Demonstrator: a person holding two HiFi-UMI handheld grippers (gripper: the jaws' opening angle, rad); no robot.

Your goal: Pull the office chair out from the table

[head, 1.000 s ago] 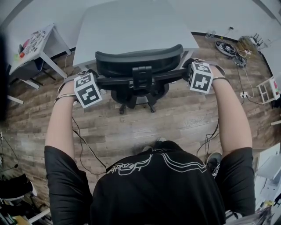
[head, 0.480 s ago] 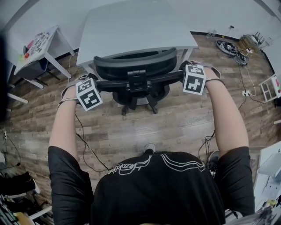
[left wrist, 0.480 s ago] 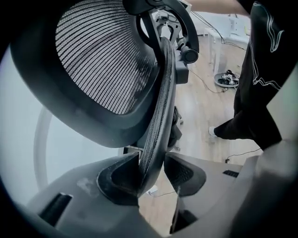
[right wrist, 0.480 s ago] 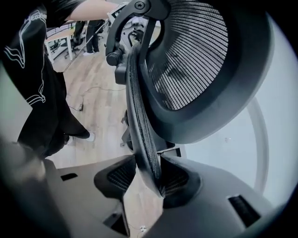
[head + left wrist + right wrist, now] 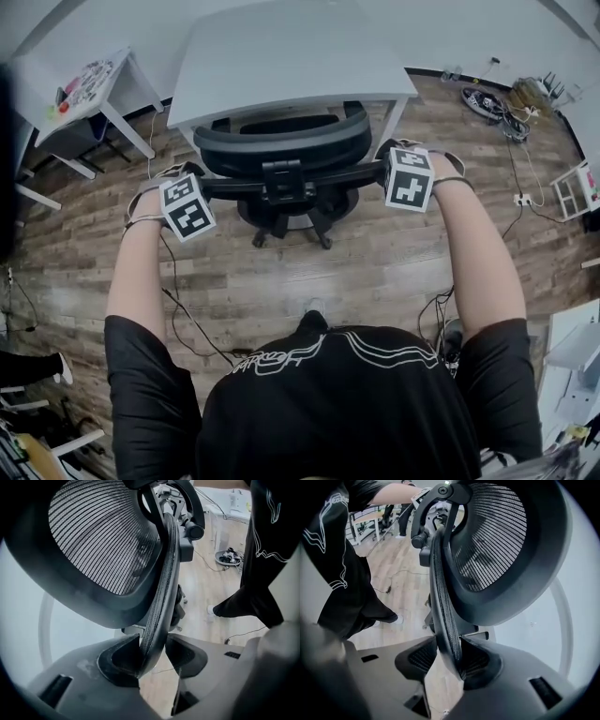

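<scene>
The left tool (image 5: 152, 652) and the right tool (image 5: 446, 656) each clamp the office chair's (image 5: 281, 142) backrest rim, just before the surface (image 5: 291, 56).

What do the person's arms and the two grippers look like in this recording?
The left gripper and right gripper have grey moulded bodies with dark ribbed pads. Each carries a white cube printed with black square markers: left cube, right cube. A thin dark cable trails below the left one. The person wears a black T-shirt with white line art and short sleeves.
</scene>
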